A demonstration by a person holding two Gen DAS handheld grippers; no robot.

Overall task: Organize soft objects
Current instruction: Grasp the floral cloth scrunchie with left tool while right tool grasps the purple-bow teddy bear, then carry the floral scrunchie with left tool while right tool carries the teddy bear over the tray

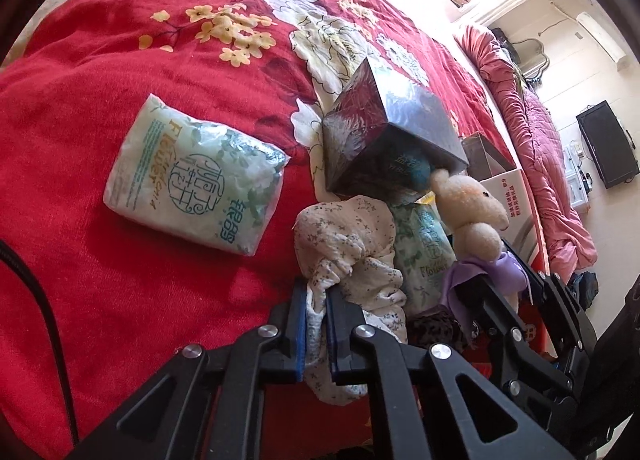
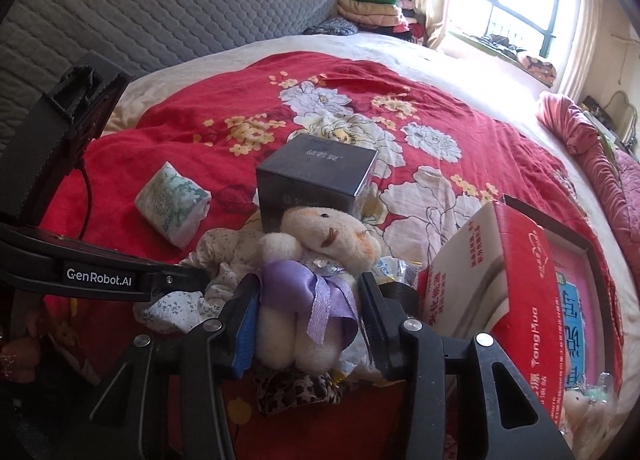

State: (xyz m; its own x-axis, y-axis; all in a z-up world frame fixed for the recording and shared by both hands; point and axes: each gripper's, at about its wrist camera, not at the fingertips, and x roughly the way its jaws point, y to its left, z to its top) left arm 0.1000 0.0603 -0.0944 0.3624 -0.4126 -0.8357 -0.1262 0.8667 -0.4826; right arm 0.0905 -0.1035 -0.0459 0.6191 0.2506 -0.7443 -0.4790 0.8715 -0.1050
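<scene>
A heap of soft things lies on the red floral quilt. My left gripper is shut on a bunched white floral cloth, pinched between its blue pads. My right gripper is closed around a cream plush toy with a purple ribbon, pads against its flanks. The toy stands upright beside a tissue pack tucked behind the cloth. Another tissue pack lies alone to the left. The left gripper's arm reaches into the cloth from the left.
A dark glossy box stands right behind the heap. An open red carton sits to the right of the toy. A leopard-print piece lies under the toy. A grey padded headboard lies far off, and a pink quilt runs along the right.
</scene>
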